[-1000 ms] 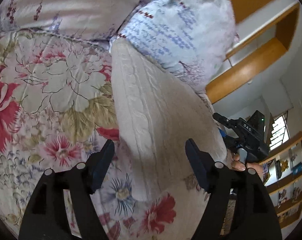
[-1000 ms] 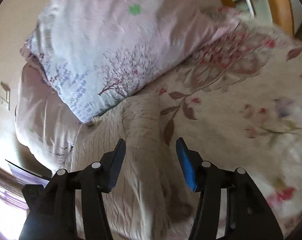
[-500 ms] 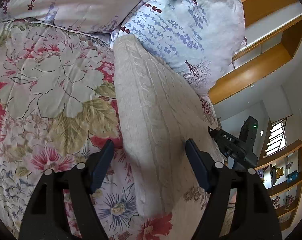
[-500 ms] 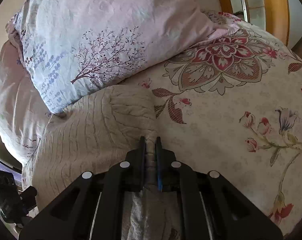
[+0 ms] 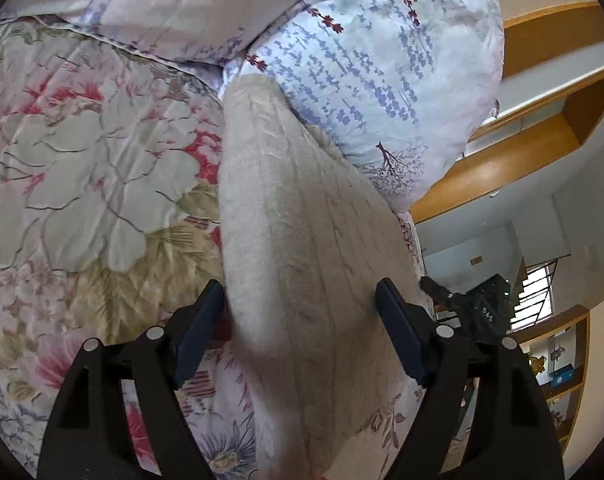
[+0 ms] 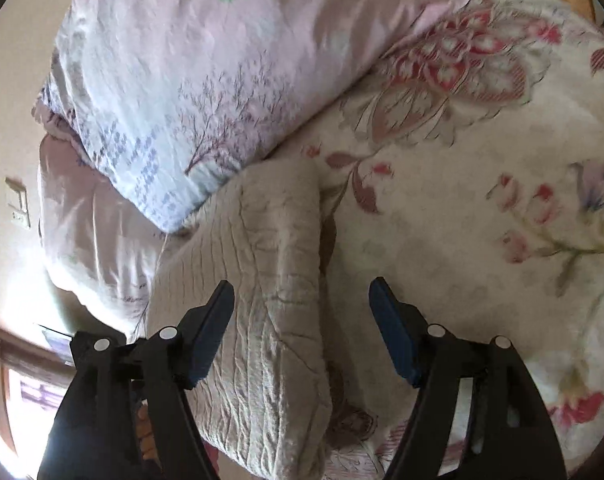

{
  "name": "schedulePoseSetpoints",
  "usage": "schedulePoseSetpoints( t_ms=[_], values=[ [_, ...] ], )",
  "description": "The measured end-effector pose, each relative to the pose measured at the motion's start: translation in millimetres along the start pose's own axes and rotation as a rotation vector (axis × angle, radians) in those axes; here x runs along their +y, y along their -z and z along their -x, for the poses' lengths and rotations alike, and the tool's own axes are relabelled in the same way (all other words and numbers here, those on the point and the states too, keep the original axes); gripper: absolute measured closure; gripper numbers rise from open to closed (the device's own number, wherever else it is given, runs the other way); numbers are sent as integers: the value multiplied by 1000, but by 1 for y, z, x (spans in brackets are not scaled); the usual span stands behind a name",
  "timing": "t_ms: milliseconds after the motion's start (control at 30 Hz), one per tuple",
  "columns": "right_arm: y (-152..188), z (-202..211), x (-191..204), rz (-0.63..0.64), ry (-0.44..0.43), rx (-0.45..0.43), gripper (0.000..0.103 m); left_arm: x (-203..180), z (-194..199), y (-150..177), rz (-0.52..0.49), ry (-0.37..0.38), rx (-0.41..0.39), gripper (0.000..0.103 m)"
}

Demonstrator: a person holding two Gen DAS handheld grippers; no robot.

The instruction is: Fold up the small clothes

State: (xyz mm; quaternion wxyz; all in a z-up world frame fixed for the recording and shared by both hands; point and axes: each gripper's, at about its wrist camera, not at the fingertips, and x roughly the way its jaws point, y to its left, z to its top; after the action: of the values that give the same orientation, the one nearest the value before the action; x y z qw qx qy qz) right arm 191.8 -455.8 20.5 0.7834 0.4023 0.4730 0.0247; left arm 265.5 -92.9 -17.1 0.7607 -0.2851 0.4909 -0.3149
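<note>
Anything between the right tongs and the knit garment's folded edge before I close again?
Nothing visible. The right tongs are open, having just opened, right over the beige knit garment; its folded edge lies between the pads on the floral bedspread.

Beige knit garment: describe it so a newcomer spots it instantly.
Start at the bed's floral quilt, then find the pale pillow printed with purple trees at its head. The knit garment lies on the quilt with one end against that pillow: plain beige with cable texture, the only unprinted fabric there.

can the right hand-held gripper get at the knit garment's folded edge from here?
Probably yes. The right hand-held gripper is open, its jaws just reopened, straddling the cream knit garment's folded edge on the floral bedspread; nothing blocks it.
</note>
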Motion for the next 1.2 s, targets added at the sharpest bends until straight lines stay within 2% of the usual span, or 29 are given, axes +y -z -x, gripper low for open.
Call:
schedulePoseSetpoints(
  t_ms=[33, 67, 100, 167, 233, 333, 400, 500, 600, 700, 800, 933, 1033, 1067, 1133, 1167, 1200],
  values=[
    [1, -1, 2, 13, -1, 5, 32, -1, -1, -1, -1, 5, -2, 27],
    [2, -1, 3, 27, -16, 21, 40, -1, -2, -1, -1, 7, 0, 27],
    [2, -4, 4, 27, -45, 47, 53, -2, -3, -2, -4, 4, -3, 27],
    [6, -16, 5, 15, -89, 100, 56, -3, -6, -4, -5, -3, -12, 30],
    [7, -18, 8, 36, -86, 94, 56, -5, -8, -5, -11, -14, -17, 32],
    [8, -20, 8, 21, -150, 118, 57, -3, -10, -6, -6, -16, -21, 41],
    [11, -22, 10, 28, -160, 132, 67, 0, -11, -7, 11, -4, -28, 53],
    [16, -19, 16, 36, -173, 115, 73, 2, -4, -6, 9, 7, -41, 62],
    [21, -12, 31, 69, -189, 78, 76, 1, 8, -5, -9, 15, -43, 65],
    [29, -9, 58, 154, -186, 55, 77, -2, 28, -6, -42, 16, -61, 66],
    [41, -17, 90, 257, -159, 41, 77, 0, 57, -7, -76, -2, -95, 66],
    [60, -35, 126, 349, -169, 23, 77, 16, 108, -9, -92, -42, -162, 66],
    [74, -54, 140, 377, -165, 21, 77, 40, 137, -8, -79, -64, -196, 65],
    [80, -68, 144, 379, -145, 50, 77, 50, 141, -9, -69, -82, -195, 65],
    [89, -91, 144, 356, -99, 109, 76, 80, 138, -8, -9, -164, -159, 63],
    [92, -99, 141, 338, -74, 115, 73, 90, 134, -7, 23, -167, -143, 59],
    [93, -99, 140, 325, -86, 106, 73, 103, 134, -4, 70, -108, -151, 57]
  ],
)
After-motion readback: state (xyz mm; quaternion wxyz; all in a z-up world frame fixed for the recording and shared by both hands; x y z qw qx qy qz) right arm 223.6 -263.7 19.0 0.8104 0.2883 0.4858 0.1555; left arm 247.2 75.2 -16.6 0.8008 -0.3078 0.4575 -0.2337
